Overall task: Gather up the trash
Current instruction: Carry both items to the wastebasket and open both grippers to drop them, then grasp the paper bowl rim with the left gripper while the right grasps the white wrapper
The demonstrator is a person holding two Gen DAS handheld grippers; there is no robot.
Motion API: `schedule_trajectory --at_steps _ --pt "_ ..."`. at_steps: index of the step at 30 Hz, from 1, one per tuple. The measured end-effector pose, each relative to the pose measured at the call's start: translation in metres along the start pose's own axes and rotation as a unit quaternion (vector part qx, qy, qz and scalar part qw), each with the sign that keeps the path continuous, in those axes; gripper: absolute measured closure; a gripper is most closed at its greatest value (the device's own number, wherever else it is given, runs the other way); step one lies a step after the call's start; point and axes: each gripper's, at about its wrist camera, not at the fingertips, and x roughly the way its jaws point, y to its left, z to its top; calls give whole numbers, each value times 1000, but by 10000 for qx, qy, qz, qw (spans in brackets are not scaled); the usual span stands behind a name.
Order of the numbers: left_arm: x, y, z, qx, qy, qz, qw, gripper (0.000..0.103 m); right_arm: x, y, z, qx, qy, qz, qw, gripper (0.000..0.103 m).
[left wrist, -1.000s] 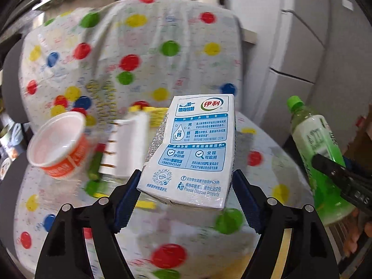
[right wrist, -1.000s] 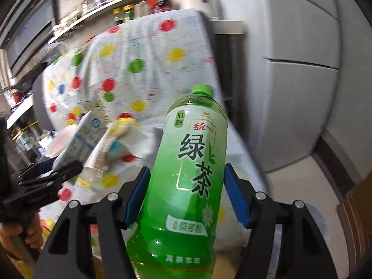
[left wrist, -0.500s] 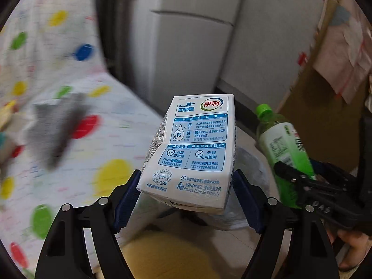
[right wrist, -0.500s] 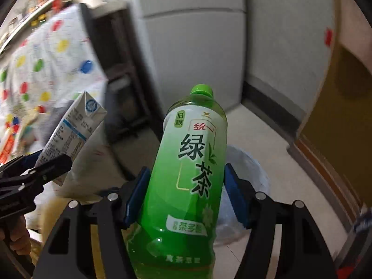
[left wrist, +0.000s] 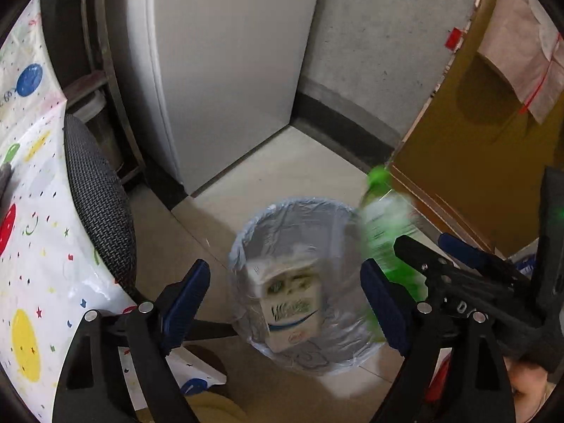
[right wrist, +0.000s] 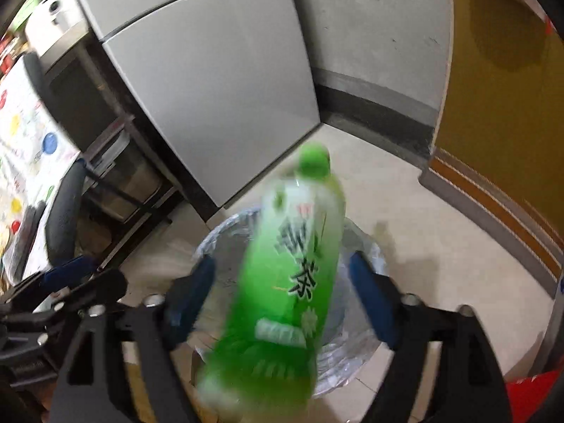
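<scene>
Both grippers are hanging over the lined trash bin (left wrist: 246, 243) beside the refrigerator (left wrist: 225, 70). The left gripper (left wrist: 285, 299) is standing open, jaws just widened, nothing between its pads; the milk carton (left wrist: 289, 303) is blurred inside the bin. The right gripper (right wrist: 282, 296) has also just been opening; the green tea bottle (right wrist: 285, 282), blurred, is apparently loose between its jaws, above the bin.

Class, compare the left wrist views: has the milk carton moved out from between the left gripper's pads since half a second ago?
Yes. The milk carton has left the left gripper, whose jaws have just been opening, and now shows blurred, down inside the lined trash bin on the floor.
</scene>
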Motion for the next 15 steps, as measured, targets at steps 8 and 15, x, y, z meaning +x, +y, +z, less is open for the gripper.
schedule_trajectory --at_steps 8,15 --pt "-48 33 -9 -185 -375 148 9990 16 -59 15 3 -365 -420 -31 9984 24" --pt "-123 74 -32 -355 -961 404 9939 16 -115 73 5 -930 -876 258 9915 24"
